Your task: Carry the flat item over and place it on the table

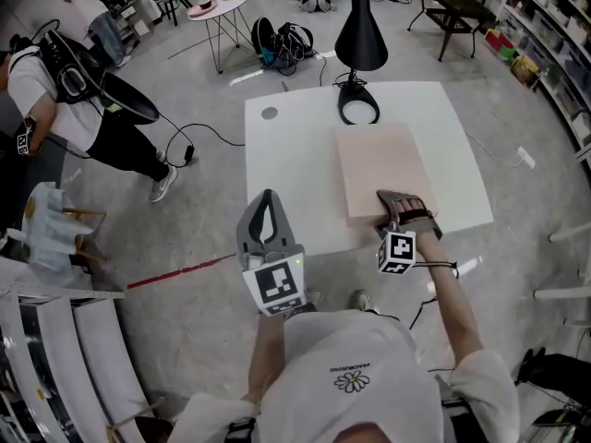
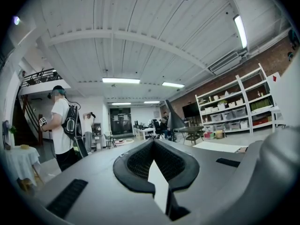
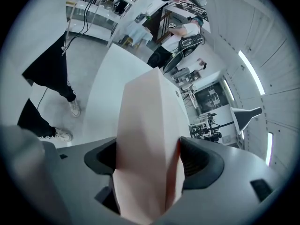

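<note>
Lying on table (image 1: 295, 155): pink board (image 1: 380, 169) | near edge inside right hand-held gripper (image 1: 404, 203)

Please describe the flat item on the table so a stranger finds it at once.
Find the white table with the black lamp. Near the lamp lies a pink board, one edge between the jaws of the right gripper. Only it is pink.

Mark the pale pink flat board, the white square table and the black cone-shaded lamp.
pale pink flat board (image 1: 383, 169), head view, middle of its top face
white square table (image 1: 286, 173), head view, bare left top
black cone-shaded lamp (image 1: 360, 37), head view, its shade
</note>
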Available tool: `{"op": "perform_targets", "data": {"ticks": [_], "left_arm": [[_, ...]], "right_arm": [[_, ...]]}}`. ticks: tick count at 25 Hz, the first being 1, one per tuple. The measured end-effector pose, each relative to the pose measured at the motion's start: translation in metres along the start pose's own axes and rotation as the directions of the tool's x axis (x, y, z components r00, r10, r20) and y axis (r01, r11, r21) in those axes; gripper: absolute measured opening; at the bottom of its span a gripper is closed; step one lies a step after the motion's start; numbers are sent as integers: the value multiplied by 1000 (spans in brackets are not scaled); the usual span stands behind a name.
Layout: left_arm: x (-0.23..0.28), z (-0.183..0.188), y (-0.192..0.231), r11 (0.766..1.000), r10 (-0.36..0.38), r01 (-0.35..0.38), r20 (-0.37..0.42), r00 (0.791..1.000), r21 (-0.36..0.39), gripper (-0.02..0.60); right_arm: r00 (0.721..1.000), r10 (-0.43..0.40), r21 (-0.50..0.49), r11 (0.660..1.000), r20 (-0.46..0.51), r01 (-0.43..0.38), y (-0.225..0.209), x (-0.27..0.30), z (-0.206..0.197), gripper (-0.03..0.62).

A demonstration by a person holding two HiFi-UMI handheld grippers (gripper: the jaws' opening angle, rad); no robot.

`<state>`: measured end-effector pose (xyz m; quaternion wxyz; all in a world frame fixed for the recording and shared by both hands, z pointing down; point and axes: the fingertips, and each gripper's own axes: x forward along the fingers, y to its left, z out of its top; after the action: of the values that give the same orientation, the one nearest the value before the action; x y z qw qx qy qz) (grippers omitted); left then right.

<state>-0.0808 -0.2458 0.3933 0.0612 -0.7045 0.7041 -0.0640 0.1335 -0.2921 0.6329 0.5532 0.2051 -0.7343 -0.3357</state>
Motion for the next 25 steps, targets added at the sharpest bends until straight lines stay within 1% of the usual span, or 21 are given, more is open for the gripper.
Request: {"op": "perform_targets", "data": {"ticks": [2, 5, 8, 11, 15, 18, 21, 25], "left_arm": [[0, 0, 0, 1000, 2, -2, 5, 1000, -9, 14], [0, -4, -4, 1000, -17, 17, -12, 1000, 1, 14], [2, -3, -7, 1000, -25, 25, 1, 1000, -11, 14], [0, -6, -8, 1000, -31, 30, -18, 999, -2, 14], [-1, -7, -6, 1000, -29, 29, -21, 999, -6, 14], [0, -9, -5, 1000, -25, 25, -24, 999, -7, 14], [1, -9, -4, 1000, -23, 22, -25, 999, -8, 14], [2, -8, -3, 1000, -26, 26, -23, 999, -10, 14]], "right_arm": [[1000, 28, 6, 1000, 3, -28, 0, 0, 1, 334], [998, 60, 6, 998, -3, -60, 1, 2, 1, 337], [996, 93, -1, 996, -11, -93, 5, 4, -2, 341], [991, 131, 2, 991, -12, -131, 12, 4, -3, 344], [989, 147, 0, 989, -14, -147, 17, 4, -4, 345], [983, 184, 2, 983, -19, -184, 21, 4, -4, 346], [972, 230, -2, 973, -45, -230, 28, 5, -8, 345], [972, 230, -4, 973, -46, -230, 31, 2, -7, 344]]}}
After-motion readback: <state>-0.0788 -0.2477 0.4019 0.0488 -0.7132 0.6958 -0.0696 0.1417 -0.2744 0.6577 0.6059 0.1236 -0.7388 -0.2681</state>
